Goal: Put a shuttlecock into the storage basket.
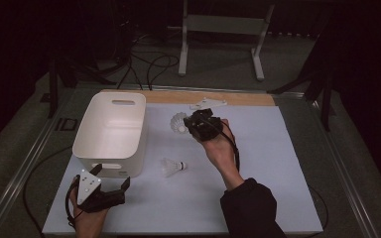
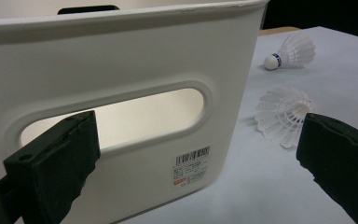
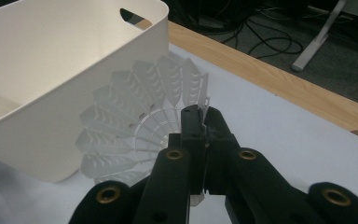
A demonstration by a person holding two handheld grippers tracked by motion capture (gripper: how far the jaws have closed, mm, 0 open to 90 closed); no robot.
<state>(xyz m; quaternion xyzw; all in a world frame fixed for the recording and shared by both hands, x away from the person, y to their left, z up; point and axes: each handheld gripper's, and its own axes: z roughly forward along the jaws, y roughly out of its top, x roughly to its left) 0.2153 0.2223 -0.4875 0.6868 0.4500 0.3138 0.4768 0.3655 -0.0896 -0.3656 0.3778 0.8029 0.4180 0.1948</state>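
Hidden parts: the cork head of the held white plastic shuttlecock (image 3: 135, 135) cannot be seen in the right gripper view, because the black jaws cover it; in the high view (image 1: 179, 123) the gripper covers a part of it too.
Cut off: the white plastic storage bin with handle slots (image 2: 121, 56) runs out of the left gripper view at the left and the bottom, so its full shape is not visible there.
Hard to read: the small barcode label (image 2: 192, 165) on the bin wall has print too small to make out.
Held shuttlecock, look: a white skirt of thin ribs like a net, spread like a fan, tilted on its side; one edge of the skirt is between the jaws.
Held shuttlecock, place: just beside the right wall of the bin (image 1: 111, 134), at the far middle of the pale blue table top (image 1: 278, 163).
Right gripper (image 1: 194, 125): jaws closed tight, pinching the skirt edge.
Left gripper (image 1: 110, 182): jaws wide apart with nothing between them, near the front wall of the bin.
Second white shuttlecock with a white cork (image 1: 172, 166): it lies on its side on the table, right of the bin, apart from both grippers.
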